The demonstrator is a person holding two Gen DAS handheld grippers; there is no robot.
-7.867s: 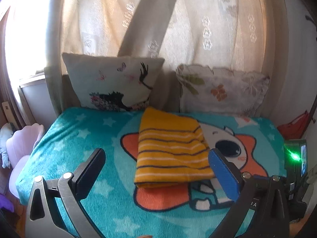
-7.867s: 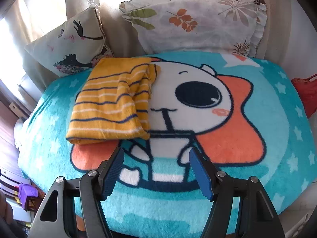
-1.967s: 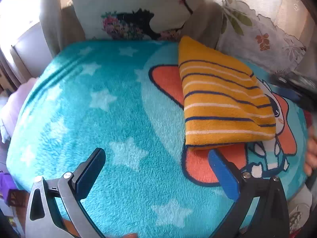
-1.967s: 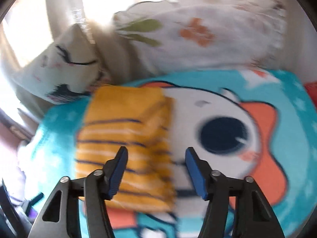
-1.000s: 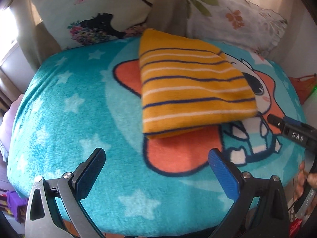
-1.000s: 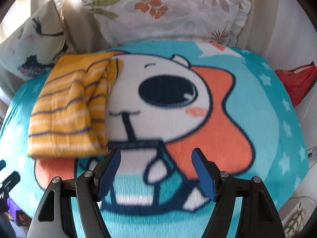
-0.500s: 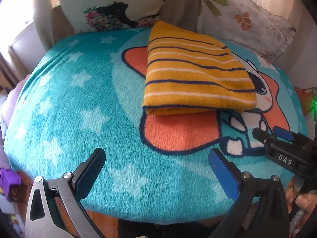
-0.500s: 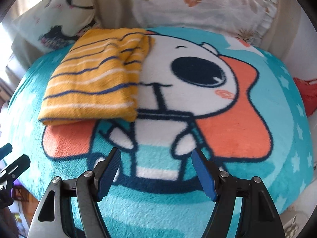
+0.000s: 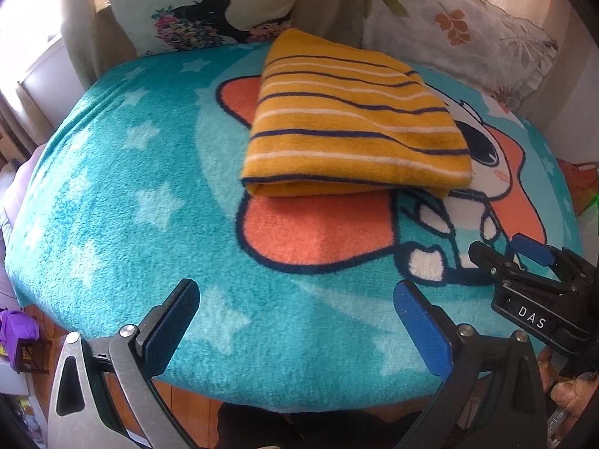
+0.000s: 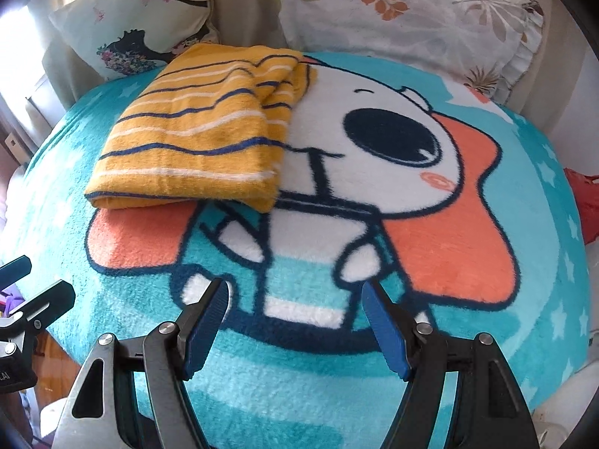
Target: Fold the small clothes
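Observation:
A folded yellow garment with navy and white stripes (image 9: 355, 123) (image 10: 202, 127) lies on a teal cartoon blanket (image 9: 123, 187) (image 10: 299, 374), toward its far side. My left gripper (image 9: 295, 321) hangs over the blanket's near edge, jaws wide open, nothing between them. My right gripper (image 10: 294, 321) is open too and empty, above the cartoon figure's striped body. Both grippers stay well short of the garment. The right gripper (image 9: 524, 262) also shows at the right edge of the left wrist view.
Two printed pillows (image 10: 138, 26) (image 10: 404, 18) lean against a curtain behind the blanket. A red item (image 10: 587, 202) lies off the right edge. A purple object (image 9: 18, 331) and wooden floor (image 9: 187, 400) show below the near left edge. A hand (image 9: 569, 393) grips the right tool.
Both grippers have drawn back toward the blanket's near edge and rolled slightly. The folded garment now sits farther off in both views. It has not moved on the blanket.

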